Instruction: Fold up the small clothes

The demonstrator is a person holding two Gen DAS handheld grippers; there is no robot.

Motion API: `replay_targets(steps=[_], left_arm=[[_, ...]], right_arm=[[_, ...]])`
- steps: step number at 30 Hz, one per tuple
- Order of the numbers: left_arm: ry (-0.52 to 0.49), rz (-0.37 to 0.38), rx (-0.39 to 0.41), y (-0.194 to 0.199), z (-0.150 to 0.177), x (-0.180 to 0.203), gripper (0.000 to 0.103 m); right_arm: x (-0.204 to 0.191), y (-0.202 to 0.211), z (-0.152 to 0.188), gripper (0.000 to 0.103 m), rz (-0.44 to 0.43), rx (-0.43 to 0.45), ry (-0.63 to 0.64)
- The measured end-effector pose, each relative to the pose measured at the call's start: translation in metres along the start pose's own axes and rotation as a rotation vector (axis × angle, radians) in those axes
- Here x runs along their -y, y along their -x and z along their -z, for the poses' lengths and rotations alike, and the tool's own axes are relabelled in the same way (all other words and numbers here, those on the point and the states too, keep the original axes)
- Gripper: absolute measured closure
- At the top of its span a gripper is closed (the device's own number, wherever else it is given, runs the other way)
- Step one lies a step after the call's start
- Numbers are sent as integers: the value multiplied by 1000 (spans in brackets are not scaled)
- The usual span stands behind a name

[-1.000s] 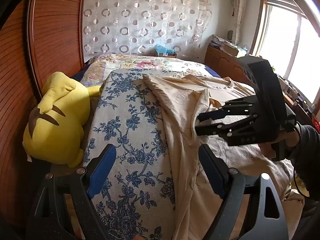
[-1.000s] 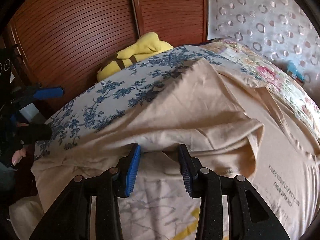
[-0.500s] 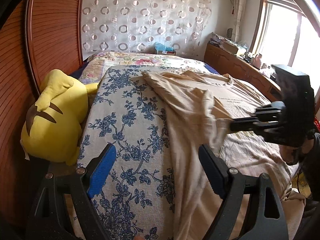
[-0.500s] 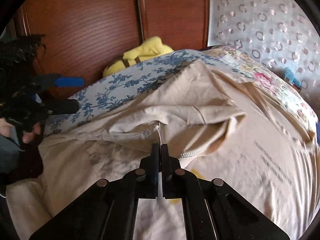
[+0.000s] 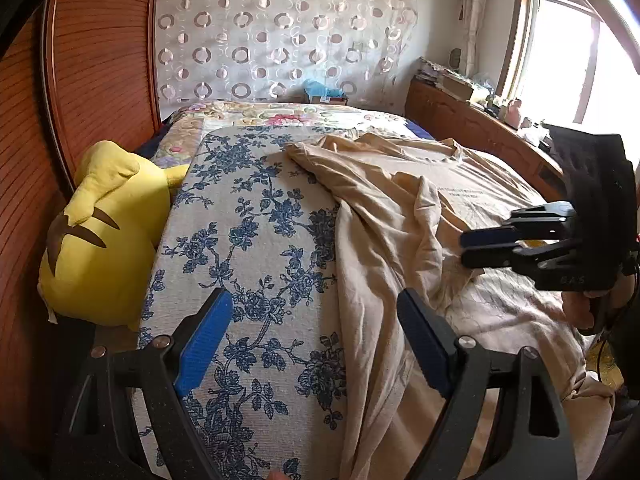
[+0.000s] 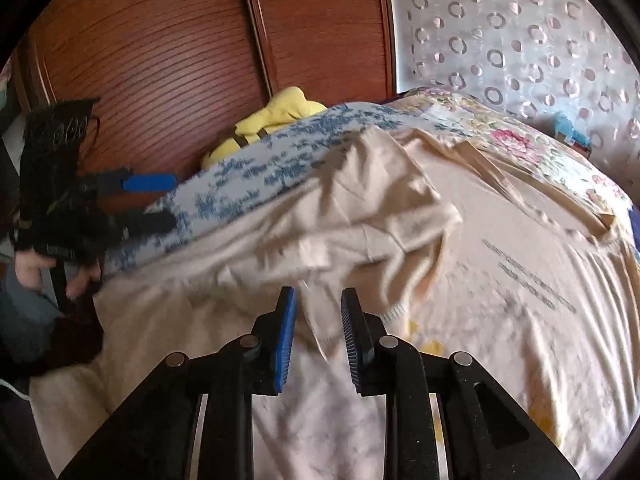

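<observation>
Right gripper, clamped shut half a second ago, now parted over the beige shirt

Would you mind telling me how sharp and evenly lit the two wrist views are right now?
Left wrist view: sharp, though the window is blown out to white and fisheye bending curves the wooden wardrobe. Right wrist view: motion blur smears the beige shirt and the blue floral cloth; the right gripper itself stays crisp, lighting even.
</observation>
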State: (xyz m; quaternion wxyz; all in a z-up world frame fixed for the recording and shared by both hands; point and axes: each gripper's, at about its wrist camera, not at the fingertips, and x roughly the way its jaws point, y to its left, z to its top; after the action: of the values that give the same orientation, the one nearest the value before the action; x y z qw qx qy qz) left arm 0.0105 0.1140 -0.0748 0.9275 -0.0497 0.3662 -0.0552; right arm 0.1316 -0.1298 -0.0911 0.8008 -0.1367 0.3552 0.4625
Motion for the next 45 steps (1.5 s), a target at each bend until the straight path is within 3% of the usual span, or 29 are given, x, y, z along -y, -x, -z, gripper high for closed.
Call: replay_targets(steps=[4,5,6,15,23,27,32,34,37,45], left_arm=[[4,0,3,2,0,-3,18],[5,0,3,2,0,-3,18],[6,-1,4,2,0,-4,18],[16,-1,2,-1,0,-3,18],[9,1,1,-3,-2,0,18],[8,1,1,-4,-4,2,18],[-33,-12,-3,-12,-15,6,18],[-39,-8,-14,-19,-24,4,18],[-45,-3,-20,-30,-40,3,18],[-68,27,-41,-56,-69,10,18]], right_arm=[[-10,-25,-9,80,-19,-54,2],[-13,-32,-9,84,-13,-75,4],[-14,-36,-8,101,-8,-79,7],[-12,10,8,101,-10,25,-15],[-13,22,36,100,-23,13,-33],[-4,33,31,82,17,28,-66],[10,37,22,81,90,48,-81],[17,41,21,74,130,47,-85],[31,38,16,73,163,44,-106],[60,2,-10,73,207,3,-137]])
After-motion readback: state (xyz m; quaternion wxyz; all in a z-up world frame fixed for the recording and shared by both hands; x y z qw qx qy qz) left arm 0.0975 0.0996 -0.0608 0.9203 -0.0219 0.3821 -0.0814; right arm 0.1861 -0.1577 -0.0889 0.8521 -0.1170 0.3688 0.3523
